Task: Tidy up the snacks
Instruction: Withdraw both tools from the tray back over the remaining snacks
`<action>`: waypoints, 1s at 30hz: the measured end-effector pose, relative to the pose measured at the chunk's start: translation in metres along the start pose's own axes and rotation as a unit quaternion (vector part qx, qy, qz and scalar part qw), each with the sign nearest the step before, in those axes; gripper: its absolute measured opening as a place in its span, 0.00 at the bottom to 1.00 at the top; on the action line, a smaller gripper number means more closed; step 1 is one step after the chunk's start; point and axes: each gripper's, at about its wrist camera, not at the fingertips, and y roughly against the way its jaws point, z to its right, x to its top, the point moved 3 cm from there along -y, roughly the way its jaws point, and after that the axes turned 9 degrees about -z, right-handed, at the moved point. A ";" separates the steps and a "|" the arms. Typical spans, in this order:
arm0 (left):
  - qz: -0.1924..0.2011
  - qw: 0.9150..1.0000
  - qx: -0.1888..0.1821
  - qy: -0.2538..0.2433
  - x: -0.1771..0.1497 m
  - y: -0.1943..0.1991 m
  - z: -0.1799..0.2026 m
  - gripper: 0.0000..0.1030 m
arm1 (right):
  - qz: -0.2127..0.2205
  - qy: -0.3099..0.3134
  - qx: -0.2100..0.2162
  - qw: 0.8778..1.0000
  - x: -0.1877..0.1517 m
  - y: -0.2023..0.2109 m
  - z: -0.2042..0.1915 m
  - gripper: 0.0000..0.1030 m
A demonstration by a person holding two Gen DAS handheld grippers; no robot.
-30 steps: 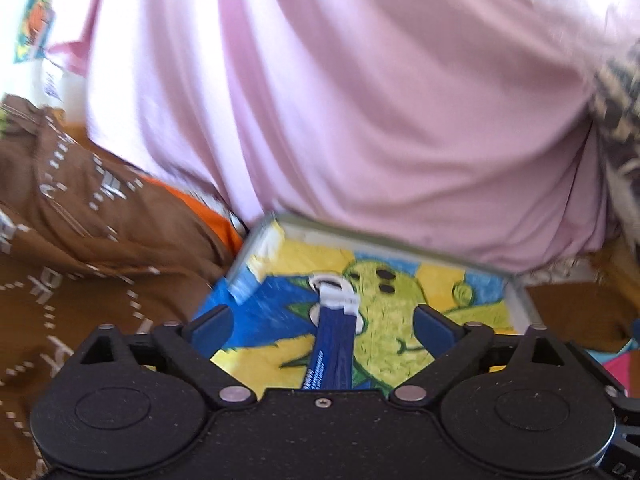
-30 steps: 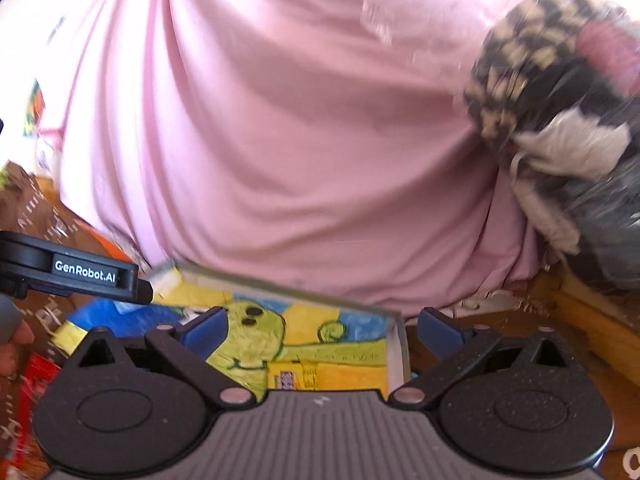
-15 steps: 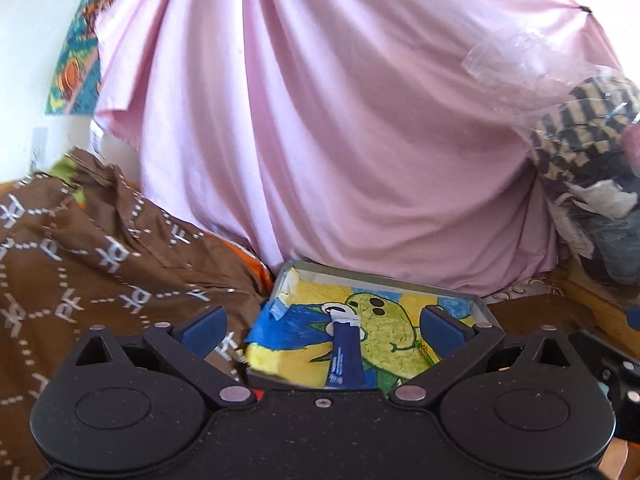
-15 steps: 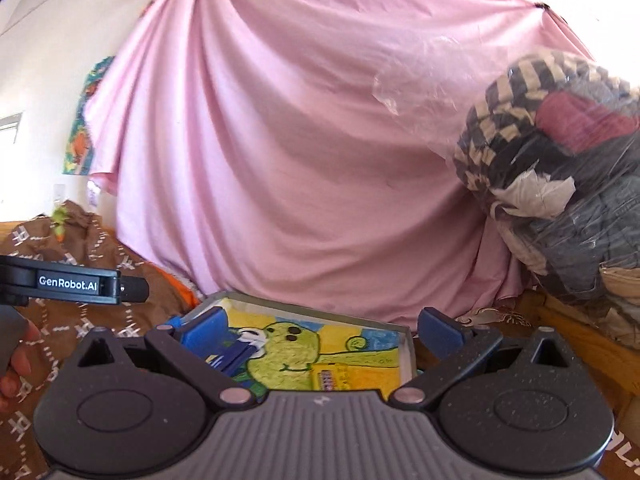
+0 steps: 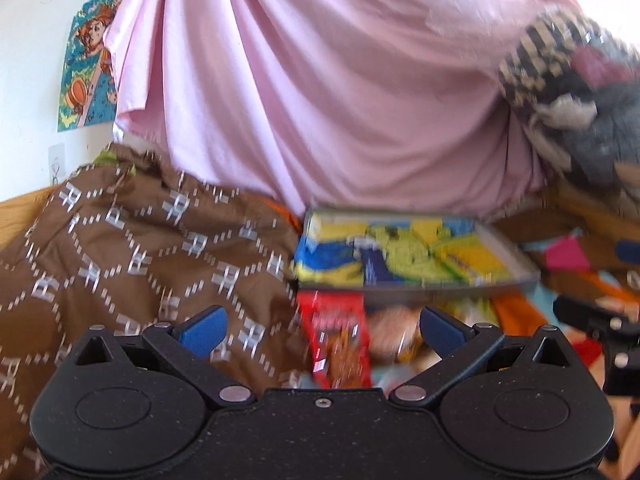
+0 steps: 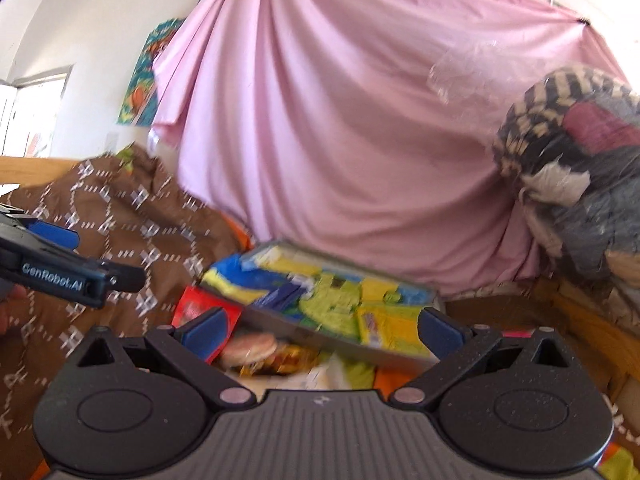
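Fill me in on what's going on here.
A person is sorting snacks with a gripper in each hand. Both the left gripper and the right gripper are open and hold nothing. Ahead sits a tray with a blue packet and a yellow packet in it. A red packet and other snacks lie loose in front of it, beside a brown cloth.

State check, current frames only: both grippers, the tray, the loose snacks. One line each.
Left gripper: open, holding nothing.
Right gripper: open, holding nothing.
Shallow grey tray with green cartoon lining: uncovered; dark blue packet and yellow packet lie inside.
Red snack packet: outside the tray, lying in front of it.
Round bun-like snack: outside the tray, by its front edge.
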 end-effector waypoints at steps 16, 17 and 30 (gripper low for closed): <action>-0.137 0.991 0.001 0.004 -0.042 -0.029 -0.015 0.99 | -0.129 -0.003 0.038 0.991 -0.049 -0.019 -0.023 1.00; -0.137 0.990 -0.001 -0.003 -0.042 -0.030 -0.013 0.99 | -0.138 -0.004 0.039 0.990 -0.052 -0.021 -0.024 1.00; -0.157 0.987 0.001 -0.027 -0.040 -0.042 -0.013 0.99 | -0.211 -0.027 0.078 0.974 -0.070 -0.044 -0.030 1.00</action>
